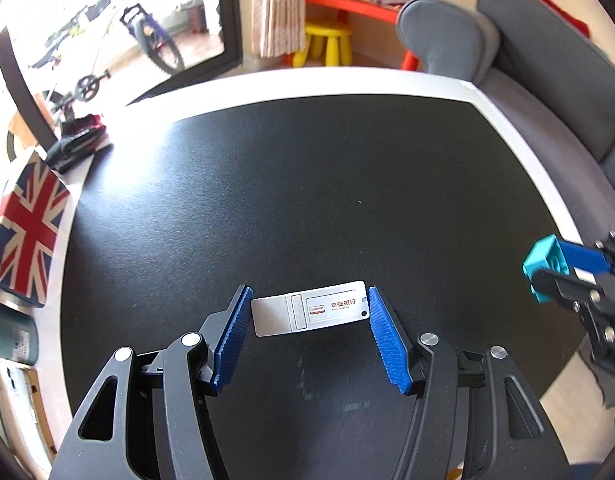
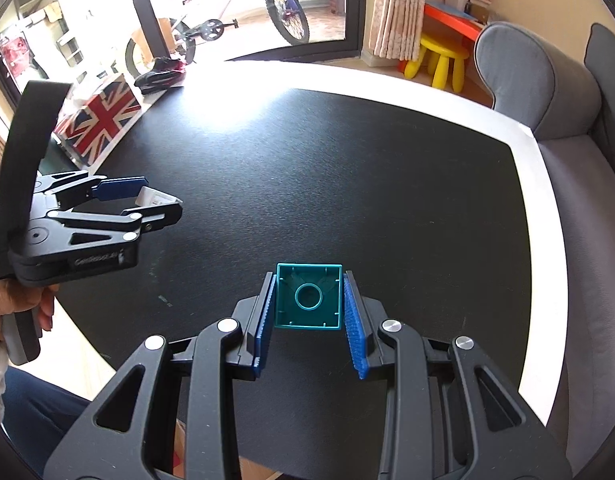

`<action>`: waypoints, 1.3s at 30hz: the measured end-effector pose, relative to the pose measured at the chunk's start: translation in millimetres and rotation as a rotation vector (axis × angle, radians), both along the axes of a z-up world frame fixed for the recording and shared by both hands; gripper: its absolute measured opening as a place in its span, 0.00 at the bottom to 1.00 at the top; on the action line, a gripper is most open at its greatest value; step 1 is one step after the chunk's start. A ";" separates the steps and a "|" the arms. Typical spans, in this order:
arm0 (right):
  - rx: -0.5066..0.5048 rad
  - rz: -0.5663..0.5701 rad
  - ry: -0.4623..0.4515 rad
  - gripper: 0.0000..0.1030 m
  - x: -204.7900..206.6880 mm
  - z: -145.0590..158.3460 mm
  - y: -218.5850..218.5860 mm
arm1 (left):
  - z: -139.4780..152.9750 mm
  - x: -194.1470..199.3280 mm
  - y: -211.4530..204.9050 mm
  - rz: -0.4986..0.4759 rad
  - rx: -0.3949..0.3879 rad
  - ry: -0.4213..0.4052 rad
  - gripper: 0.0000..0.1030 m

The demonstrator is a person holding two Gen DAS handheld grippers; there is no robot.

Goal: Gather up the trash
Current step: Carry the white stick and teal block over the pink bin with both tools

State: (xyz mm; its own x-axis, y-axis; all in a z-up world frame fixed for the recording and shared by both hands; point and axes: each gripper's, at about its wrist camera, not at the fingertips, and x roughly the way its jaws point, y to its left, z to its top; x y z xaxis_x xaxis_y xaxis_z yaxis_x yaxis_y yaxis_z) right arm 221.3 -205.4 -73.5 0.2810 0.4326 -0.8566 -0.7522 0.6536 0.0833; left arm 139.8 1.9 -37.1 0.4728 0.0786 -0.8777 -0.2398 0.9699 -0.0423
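Left wrist view, left gripper [image 1: 309, 312] clamps a white card [image 1: 309, 308] above the black table [image 1: 307, 184], right gripper [image 2: 309, 300] pinches a teal block [image 2: 308, 297].

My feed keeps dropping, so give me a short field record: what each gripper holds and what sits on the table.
left gripper: shut end to end on a flat silver USB stick with a white printed label
right gripper: shut on a teal hollow plastic building block, open underside facing the camera
surface: black table top with white rim
table edge items: Union Jack patterned box, dark folded bundle
beside table: grey sofa
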 end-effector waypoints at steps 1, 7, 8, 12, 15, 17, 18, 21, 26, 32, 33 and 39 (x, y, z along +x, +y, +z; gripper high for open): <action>0.003 0.002 -0.010 0.31 -3.4 2.8 -1.4 | 4.1 -6.5 -1.8 -0.010 0.004 -0.014 0.56; 0.025 0.030 -0.076 0.31 -38.6 25.2 -7.3 | 27.4 -40.9 -6.6 -0.063 0.020 -0.098 0.56; 0.035 0.036 -0.087 0.31 -44.6 29.4 -8.7 | 32.4 -49.8 -7.8 -0.072 0.027 -0.116 0.56; 0.069 0.069 -0.118 0.31 -68.9 41.5 -14.5 | 40.9 -77.8 -10.8 -0.103 0.045 -0.159 0.56; 0.098 0.106 -0.133 0.31 -92.7 47.0 -20.3 | 44.2 -98.8 -15.6 -0.120 0.054 -0.187 0.56; 0.109 0.125 -0.143 0.31 -108.3 47.0 -25.4 | 44.8 -112.7 -19.2 -0.128 0.066 -0.207 0.56; 0.113 0.130 -0.145 0.31 -114.8 45.9 -26.9 | 44.5 -117.1 -20.5 -0.131 0.064 -0.212 0.56; 0.127 0.142 -0.138 0.31 -133.0 40.6 -34.3 | 44.3 -135.4 -27.0 -0.143 0.074 -0.230 0.56; 0.147 0.155 -0.114 0.31 -154.6 29.5 -43.2 | 38.6 -159.6 -37.0 -0.177 0.063 -0.236 0.56; 0.138 0.186 -0.065 0.31 -173.5 11.5 -46.4 | 22.8 -177.8 -50.5 -0.217 0.033 -0.202 0.56; 0.134 0.194 -0.060 0.31 -176.8 8.4 -46.2 | 19.9 -180.2 -51.9 -0.224 0.023 -0.199 0.56; 0.112 0.243 -0.014 0.32 -191.2 -11.6 -43.5 | 3.2 -187.9 -54.7 -0.235 -0.003 -0.193 0.56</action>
